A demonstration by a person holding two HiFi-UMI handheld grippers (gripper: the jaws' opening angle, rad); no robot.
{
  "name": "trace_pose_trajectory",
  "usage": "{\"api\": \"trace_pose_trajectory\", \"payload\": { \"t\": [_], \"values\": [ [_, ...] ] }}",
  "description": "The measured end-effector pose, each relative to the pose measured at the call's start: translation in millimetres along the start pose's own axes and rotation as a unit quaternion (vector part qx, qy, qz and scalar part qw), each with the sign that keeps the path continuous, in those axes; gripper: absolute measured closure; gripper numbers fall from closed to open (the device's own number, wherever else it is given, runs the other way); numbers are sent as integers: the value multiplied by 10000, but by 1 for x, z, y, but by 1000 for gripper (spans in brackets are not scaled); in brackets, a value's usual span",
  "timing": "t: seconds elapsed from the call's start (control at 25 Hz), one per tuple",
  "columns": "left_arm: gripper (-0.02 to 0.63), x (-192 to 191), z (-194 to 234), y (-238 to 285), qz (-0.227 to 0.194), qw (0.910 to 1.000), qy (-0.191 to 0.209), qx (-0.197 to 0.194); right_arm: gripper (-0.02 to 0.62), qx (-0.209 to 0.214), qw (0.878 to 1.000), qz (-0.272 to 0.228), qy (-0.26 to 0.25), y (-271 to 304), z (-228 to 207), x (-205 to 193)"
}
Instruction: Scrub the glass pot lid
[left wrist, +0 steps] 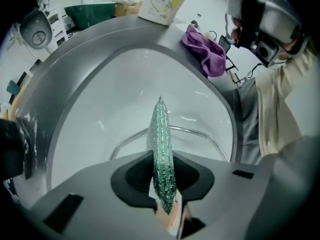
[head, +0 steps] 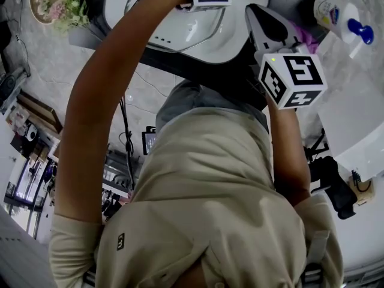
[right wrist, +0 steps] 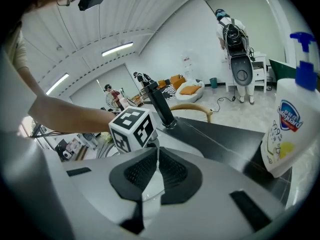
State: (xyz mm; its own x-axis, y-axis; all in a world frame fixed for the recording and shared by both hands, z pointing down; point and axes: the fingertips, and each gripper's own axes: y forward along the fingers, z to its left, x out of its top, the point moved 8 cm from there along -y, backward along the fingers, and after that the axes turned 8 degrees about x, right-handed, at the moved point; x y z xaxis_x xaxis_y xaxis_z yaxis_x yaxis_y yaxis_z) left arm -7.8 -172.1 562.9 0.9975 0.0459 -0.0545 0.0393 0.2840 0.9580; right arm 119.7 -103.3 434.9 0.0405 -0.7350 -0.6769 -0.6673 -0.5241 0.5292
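Left gripper [left wrist: 161, 159], green scrubber [left wrist: 160, 126], glass lid [left wrist: 200, 133], white sink [left wrist: 95, 99], grey counter [left wrist: 75, 46]

The scrubber [left wrist: 161, 134] is green mesh that glitters, rough and knobbly. The sink [left wrist: 100, 99] is white, smooth and glossy. The lid [left wrist: 196, 140] is clear glass with a shiny metal rim. The cloth [left wrist: 207, 51] is soft purple fabric, crumpled. The bottle [right wrist: 290, 129] is smooth white plastic with a blue plastic pump and a printed label. The faucet [right wrist: 160, 104] is matt black. The counter [right wrist: 225, 134] is dark and smooth. The left gripper [left wrist: 162, 154] and the right gripper [right wrist: 156, 151] are matt grey plastic with black ribbed pads. The shirt [head: 210, 191] is beige cloth.
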Motion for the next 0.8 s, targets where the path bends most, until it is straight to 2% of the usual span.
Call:
{"api": "trace_pose_trajectory", "payload": {
  "t": [0.2, 0.32, 0.44, 0.64, 0.8],
  "values": [
    [518, 10, -29, -6, 94, 9982, 512, 292, 568, 16, 9999, -50, -107, -2, 9, 7],
    [518, 6, -47, -14, 168, 9964, 652, 507, 568, -6, 9998, -74, -186, -5, 16, 11],
    [518, -3, -65, -25, 56, 9963, 583, 622, 568, -29, 9996, -94, -275, -8, 23, 16],
    [518, -21, -105, -46, -243, 9973, 363, 598, 568, -30, 9988, -158, -473, -15, 40, 27],
    [518, -35, -124, -81, -712, 9932, 64, 917, 568, 36, 9972, -213, -711, -15, 59, 41]
  ]
}}
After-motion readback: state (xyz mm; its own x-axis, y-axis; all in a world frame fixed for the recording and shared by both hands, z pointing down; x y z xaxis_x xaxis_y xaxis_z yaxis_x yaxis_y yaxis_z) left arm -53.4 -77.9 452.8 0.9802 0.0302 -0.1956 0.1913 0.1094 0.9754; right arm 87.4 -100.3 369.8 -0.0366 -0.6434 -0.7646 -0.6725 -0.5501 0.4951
